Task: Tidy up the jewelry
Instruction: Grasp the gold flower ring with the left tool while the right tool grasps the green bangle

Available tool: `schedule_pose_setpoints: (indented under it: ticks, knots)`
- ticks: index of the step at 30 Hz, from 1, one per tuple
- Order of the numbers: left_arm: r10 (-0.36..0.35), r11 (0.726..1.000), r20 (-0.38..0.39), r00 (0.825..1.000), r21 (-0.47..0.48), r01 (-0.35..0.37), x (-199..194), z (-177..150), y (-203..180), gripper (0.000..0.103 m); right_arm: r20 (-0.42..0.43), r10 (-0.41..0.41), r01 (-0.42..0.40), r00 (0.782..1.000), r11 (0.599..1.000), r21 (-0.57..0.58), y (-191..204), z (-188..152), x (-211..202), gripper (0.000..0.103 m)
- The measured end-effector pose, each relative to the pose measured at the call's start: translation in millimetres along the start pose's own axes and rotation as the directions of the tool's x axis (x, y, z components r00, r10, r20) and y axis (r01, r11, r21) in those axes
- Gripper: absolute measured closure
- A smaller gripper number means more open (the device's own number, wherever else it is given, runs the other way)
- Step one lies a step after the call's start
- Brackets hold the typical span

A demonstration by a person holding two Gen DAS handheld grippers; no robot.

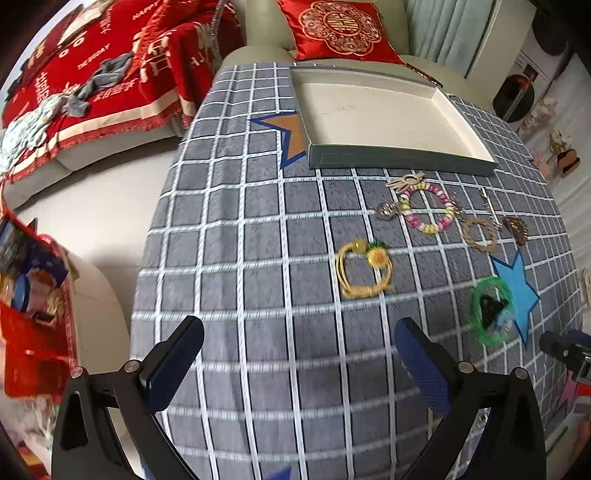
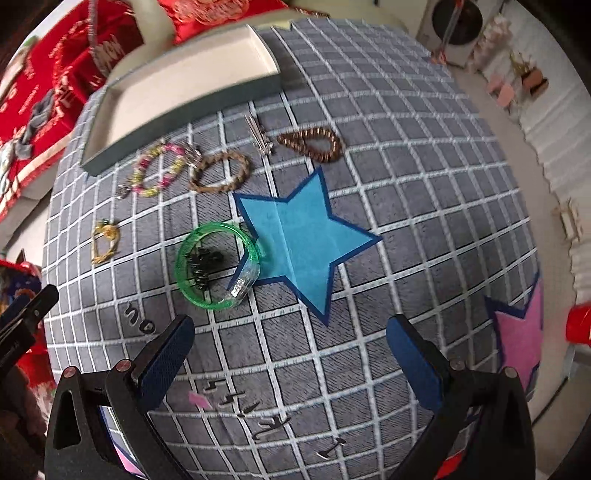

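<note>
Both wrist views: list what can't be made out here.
- Black item inside the green bangle: blurred, dark, unidentifiable in either view.
- Tray: far left corner cut off by the right wrist frame edge.
- Silver piece: too small and blurred to name.
- Black marks on the cloth: illegible.

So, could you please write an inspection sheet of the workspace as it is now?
Surface: grey checked cloth with star patches, on a table.
Job's things: shallow box empty; yellow bracelet, pink-yellow bead bracelet, tan braided bracelet, brown bead bracelet, green bangle around a black clip, all outside the box.
Clutter: small metal pins near the box.
Grippers: left gripper and right gripper open, holding nothing.
Cables: nothing seen.
Surroundings: sofa with red blanket, red cushion.
</note>
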State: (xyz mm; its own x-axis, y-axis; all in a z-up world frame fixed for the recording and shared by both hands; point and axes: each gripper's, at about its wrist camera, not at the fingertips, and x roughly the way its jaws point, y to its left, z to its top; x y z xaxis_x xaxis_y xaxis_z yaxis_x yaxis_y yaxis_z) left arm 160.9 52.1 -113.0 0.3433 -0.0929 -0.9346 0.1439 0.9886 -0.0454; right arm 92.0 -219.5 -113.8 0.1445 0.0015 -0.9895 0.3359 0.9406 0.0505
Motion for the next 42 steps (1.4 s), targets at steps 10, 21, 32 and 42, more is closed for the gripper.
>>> schedule_pose_setpoints:
  ticks: [10, 21, 32, 42]
  knots:
    - [0.001, 0.996, -0.014, 1.0, 0.091, 0.0, 42, 21, -16, 0.0, -0.044, 0.022, -0.021, 0.999, 0.999, 0.033, 1, 17, 41, 0.003]
    - [0.009, 0.99, -0.025, 1.0, 0.139, -0.005, 61, 27, -42, 0.015, -0.041, -0.013, 0.01, 0.999, 0.998, -0.065, 34, 35, 58, 0.043]
    - [-0.056, 0.988, -0.023, 0.998, 0.141, 0.059, 57, 23, -50, 0.087, -0.052, 0.038, -0.041, 0.998, 0.997, -0.065, 47, 65, 50, 0.092]
    - [-0.161, 0.986, 0.007, 0.987, 0.038, 0.16, 23, 33, -38, 0.087, -0.033, 0.17, -0.171, 0.985, 0.985, -0.025, 40, 106, 27, 0.092]
